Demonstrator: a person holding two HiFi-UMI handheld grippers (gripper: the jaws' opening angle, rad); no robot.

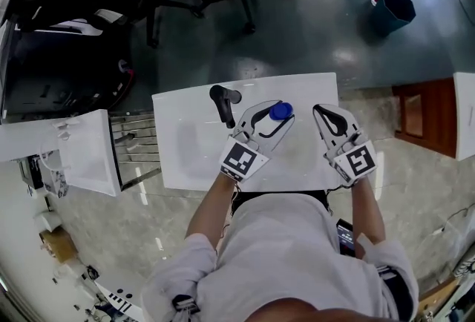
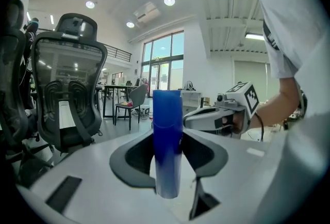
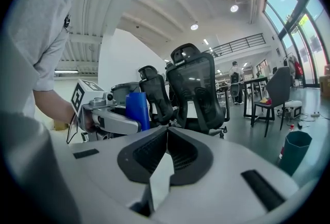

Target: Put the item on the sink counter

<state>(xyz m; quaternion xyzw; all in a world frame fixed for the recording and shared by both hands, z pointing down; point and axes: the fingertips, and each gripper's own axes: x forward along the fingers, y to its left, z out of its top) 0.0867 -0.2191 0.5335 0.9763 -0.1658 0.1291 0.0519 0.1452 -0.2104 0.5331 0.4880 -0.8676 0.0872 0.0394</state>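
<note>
My left gripper point(image 1: 274, 119) clamps the blue bottle point(image 2: 167, 140) above the sink counter point(image 1: 185, 153) toward its far edge, my right gripper point(image 1: 323, 113) is closed and empty, and the set-down is not yet done.

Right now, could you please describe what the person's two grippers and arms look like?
Both the left gripper and right gripper are white shells with dark grey ribbed pads, each carrying a cube with black-and-white square markers. A thin dark cable trails from each near the wrist. The person wears a pale short-sleeved shirt.

no legible text, no readable labels or numbers
</note>
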